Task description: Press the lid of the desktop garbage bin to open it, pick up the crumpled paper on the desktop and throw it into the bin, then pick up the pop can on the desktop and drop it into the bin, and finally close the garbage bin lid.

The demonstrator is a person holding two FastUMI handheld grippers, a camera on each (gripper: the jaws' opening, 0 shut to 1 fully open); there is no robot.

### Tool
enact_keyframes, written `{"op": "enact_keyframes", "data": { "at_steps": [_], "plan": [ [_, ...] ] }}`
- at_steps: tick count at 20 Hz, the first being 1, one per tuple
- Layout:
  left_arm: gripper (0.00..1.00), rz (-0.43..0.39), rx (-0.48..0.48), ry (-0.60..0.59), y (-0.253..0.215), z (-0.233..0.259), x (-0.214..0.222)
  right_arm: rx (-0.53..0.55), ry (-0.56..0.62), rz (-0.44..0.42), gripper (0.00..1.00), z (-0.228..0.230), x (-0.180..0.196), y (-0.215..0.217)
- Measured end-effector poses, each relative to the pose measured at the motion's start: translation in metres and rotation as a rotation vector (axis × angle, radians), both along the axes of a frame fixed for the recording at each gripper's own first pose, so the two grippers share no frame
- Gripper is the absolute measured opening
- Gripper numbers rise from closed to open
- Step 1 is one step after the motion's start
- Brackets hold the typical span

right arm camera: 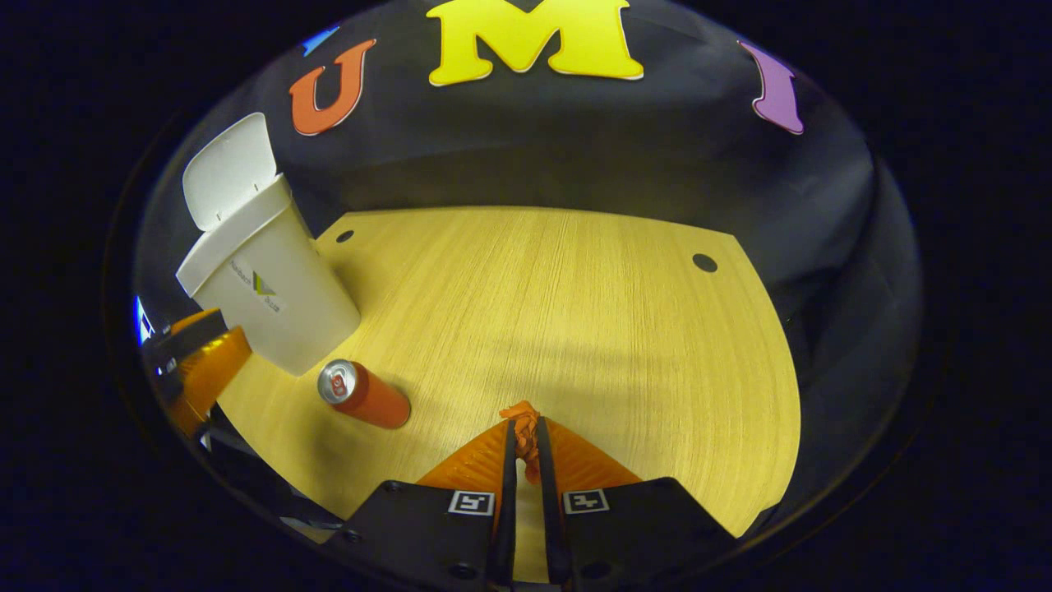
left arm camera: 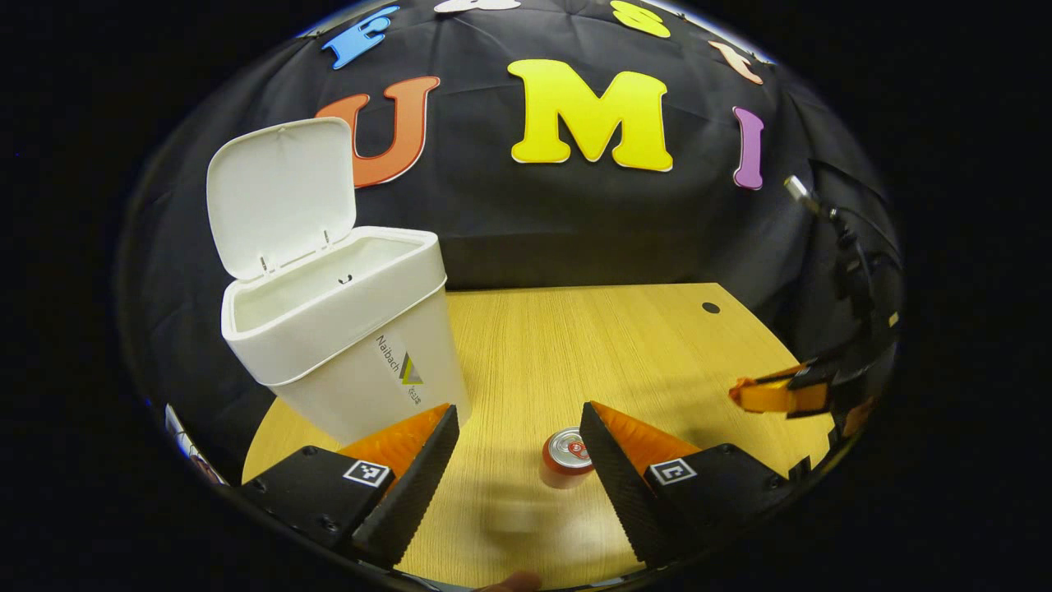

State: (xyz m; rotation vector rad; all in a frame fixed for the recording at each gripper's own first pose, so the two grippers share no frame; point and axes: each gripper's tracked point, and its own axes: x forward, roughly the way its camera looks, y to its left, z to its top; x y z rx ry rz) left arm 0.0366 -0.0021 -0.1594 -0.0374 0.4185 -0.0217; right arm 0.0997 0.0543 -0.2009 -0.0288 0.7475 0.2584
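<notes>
The right gripper [right arm camera: 526, 432] is clamped on crumpled paper [right arm camera: 524, 423] at six o'clock, the pop can [right arm camera: 363, 395] and open-lidded bin [right arm camera: 263, 288] at nine o'clock.

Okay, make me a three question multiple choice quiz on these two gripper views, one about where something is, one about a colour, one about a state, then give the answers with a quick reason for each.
1. Where does the pop can stand?
A. inside the bin
B. on the table beside the bin
C. between the right gripper's fingers

2. What colour is the garbage bin?
A. white
B. blue
C. green

3. How does the bin's lid stand?
A. shut flat
B. lying on the table
C. swung up and open

Answers: 1 B, the can stands upright on the wooden table near the bin's foot, by the left gripper with its fingers spread. 2 A, body and lid are both white. 3 C, the lid stands up behind the open mouth. The right gripper is nearly closed with a small scrap at its tips.
</notes>
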Motion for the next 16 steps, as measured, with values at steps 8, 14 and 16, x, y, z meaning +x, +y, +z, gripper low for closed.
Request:
{"op": "enact_keyframes", "data": {
  "at_steps": [8,14,16],
  "plan": [
    [0.98,-0.062,-0.037,-0.053,-0.003,0.005,0.0,0.02,-0.191,0.064,0.14,0.095,0.024,0.042],
    [0.98,-0.032,-0.05,-0.076,0.029,0.003,-0.01,0.028,-0.285,0.175,0.16,0.148,0.033,0.121],
    [0.98,-0.017,-0.066,-0.079,0.043,0.0,-0.017,0.047,-0.314,0.226,0.16,0.165,0.032,0.156]
  ]
}}
